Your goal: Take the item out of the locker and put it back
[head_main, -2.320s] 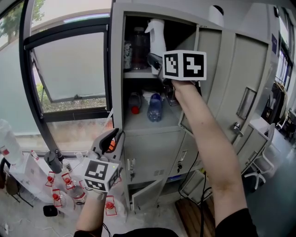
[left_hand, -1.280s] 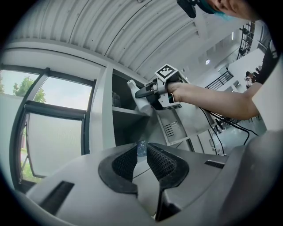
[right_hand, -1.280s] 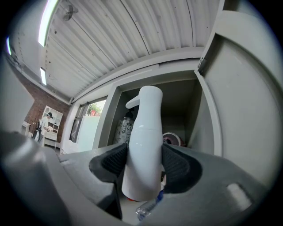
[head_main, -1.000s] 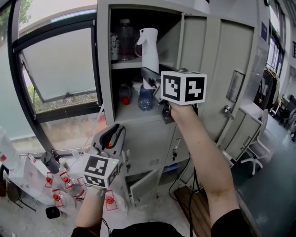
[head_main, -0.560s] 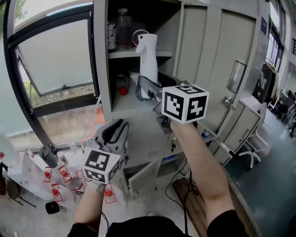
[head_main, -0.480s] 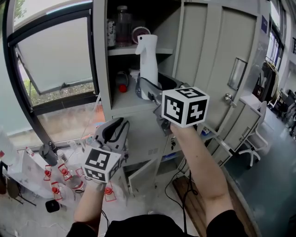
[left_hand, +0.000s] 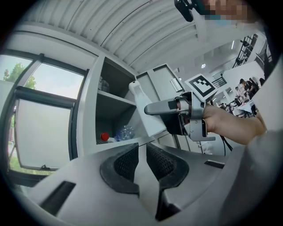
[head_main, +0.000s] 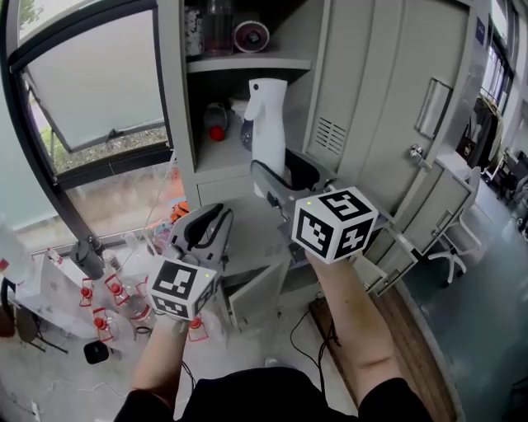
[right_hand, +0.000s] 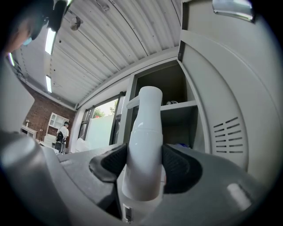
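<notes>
A white spray bottle [head_main: 267, 124] stands upright in front of the open grey locker [head_main: 247, 63], outside its shelves. My right gripper [head_main: 285, 175] is shut on the bottle's lower body; in the right gripper view both pads press the spray bottle [right_hand: 144, 145] from either side, at the right gripper [right_hand: 141, 167]. My left gripper [head_main: 201, 234] hangs lower left, near the locker's lower part, its jaws a little apart with nothing between them. The left gripper view shows the left gripper [left_hand: 142, 161] pointing up at the spray bottle [left_hand: 145, 110].
On the locker's lower shelf lie a red-capped bottle [head_main: 216, 130] and a clear bottle [head_main: 245, 132]; a jar [head_main: 216, 21] stands on the upper one. The tall door [head_main: 363, 99] stands open at right. A small lower door [head_main: 257, 297] hangs open. Several red-capped bottles [head_main: 115, 309] crowd the floor at left.
The right gripper has drawn the spray bottle out of the locker, down and toward me. The left gripper has stayed low and barely moved.
</notes>
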Demonstrator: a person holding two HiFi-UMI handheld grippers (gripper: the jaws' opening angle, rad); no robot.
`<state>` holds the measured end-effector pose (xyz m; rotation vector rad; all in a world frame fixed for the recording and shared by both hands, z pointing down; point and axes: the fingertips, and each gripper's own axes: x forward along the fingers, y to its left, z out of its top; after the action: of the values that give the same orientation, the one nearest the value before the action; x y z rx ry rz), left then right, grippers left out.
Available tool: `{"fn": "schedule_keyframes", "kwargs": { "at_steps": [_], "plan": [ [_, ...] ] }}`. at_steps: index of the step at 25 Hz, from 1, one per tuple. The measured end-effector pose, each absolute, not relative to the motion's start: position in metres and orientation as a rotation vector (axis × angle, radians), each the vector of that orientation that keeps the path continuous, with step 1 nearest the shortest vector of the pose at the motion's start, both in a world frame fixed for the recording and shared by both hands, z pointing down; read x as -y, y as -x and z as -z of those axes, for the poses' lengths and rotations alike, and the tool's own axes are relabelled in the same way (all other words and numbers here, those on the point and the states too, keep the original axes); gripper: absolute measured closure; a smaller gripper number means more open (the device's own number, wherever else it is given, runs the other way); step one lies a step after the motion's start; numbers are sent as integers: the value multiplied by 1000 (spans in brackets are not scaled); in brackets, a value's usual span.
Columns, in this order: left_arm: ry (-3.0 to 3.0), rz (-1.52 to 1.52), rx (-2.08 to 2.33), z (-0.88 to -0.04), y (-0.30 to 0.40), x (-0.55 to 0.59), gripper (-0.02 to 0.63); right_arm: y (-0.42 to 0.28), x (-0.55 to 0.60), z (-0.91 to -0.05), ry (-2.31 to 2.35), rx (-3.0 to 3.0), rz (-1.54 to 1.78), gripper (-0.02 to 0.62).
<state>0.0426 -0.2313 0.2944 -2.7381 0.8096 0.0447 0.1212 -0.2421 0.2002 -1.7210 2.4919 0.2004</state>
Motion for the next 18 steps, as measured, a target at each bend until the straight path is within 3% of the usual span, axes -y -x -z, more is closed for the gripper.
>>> {"fn": "schedule_keyframes", "kwargs": {
  "at_steps": [6,18],
  "plan": [
    [2773,-69,-818,-313,-41,233,581,-117,227,-234,1670,-2505,-164,354],
    [2867,-88,-822,-358,-36,227,594,-121,201,-303,1674,-2490,-133,354]
  ]
}}
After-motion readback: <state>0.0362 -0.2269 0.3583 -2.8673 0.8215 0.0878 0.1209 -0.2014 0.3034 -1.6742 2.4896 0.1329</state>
